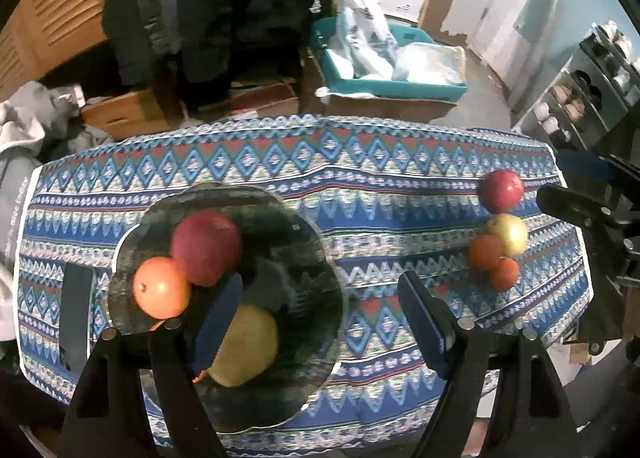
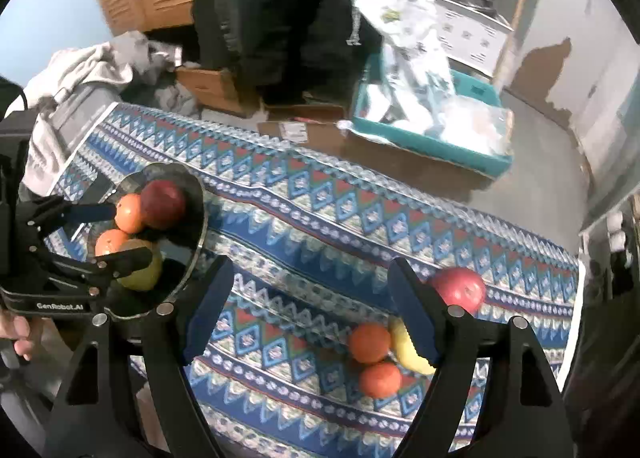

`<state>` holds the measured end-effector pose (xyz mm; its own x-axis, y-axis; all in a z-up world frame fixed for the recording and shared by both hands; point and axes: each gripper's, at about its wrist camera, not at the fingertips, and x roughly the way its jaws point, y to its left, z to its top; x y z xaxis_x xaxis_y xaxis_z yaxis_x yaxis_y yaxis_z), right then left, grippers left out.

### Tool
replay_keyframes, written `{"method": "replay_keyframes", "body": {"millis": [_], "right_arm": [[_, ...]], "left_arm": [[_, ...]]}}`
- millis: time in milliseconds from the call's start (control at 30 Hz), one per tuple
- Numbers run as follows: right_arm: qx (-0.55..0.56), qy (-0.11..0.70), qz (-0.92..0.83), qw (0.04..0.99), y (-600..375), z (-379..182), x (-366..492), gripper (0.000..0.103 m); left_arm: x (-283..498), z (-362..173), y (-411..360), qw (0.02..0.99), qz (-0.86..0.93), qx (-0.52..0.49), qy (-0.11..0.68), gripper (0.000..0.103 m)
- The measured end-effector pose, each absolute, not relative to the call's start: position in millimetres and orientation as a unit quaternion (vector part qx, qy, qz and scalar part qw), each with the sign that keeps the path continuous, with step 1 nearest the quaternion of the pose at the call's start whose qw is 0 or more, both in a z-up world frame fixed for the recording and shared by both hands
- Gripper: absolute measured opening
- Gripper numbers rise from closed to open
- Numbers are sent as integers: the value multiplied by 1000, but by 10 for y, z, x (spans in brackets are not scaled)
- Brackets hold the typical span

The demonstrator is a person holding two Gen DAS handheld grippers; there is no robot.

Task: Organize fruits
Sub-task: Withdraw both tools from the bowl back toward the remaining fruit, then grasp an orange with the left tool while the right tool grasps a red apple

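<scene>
A dark glass plate point(image 1: 304, 258) on the patterned table holds a red apple point(image 1: 206, 248), an orange point(image 1: 160, 288) and a yellow apple point(image 1: 248, 346); the right wrist view shows a second orange point(image 2: 110, 241) there too. My left gripper point(image 1: 320, 322) is open and empty above the plate's right side. At the table's right lie a red apple point(image 1: 501, 190), a yellow apple point(image 1: 510, 232) and two oranges point(image 1: 485, 252) point(image 1: 505, 274). My right gripper point(image 2: 310, 312) is open and empty, just left of this group point(image 2: 370, 342).
The patterned cloth point(image 1: 360, 186) covers the table. Behind it stand cardboard boxes point(image 1: 128, 114), a teal tray with plastic bags point(image 1: 384, 70), a person in dark clothes point(image 1: 208, 10) and a shelf at the right point(image 1: 580, 98). Grey cloth point(image 1: 28, 126) lies at the left.
</scene>
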<state>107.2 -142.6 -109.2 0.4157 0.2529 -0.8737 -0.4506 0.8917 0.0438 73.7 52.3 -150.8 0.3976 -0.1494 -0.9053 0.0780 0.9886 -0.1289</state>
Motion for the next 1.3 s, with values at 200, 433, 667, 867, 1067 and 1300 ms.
{"method": "replay_keyframes", "body": {"millis": [200, 433, 667, 867, 1067, 1300], "right_arm": [[-75, 502, 190, 840, -1788, -1118, 1078, 80], [-61, 503, 173, 844, -2118, -1143, 1041, 80], [-43, 513, 158, 843, -2441, -1249, 1005, 80], [-30, 526, 141, 838, -2693, -1401, 997, 80], [-14, 542, 123, 831, -2943, -1567, 999, 80], [0, 565, 106, 818, -3143, -1798, 1009, 80]], "left_arm": [[779, -1494, 223, 831, -90, -20, 548, 81], [804, -1447, -135, 830, -114, 0, 546, 81], [865, -1491, -481, 822, -134, 13, 553, 81], [913, -1575, -797, 814, -153, 30, 560, 81], [988, -1718, -1059, 804, -171, 41, 568, 81], [1099, -1956, -1249, 791, -180, 50, 583, 81]]}}
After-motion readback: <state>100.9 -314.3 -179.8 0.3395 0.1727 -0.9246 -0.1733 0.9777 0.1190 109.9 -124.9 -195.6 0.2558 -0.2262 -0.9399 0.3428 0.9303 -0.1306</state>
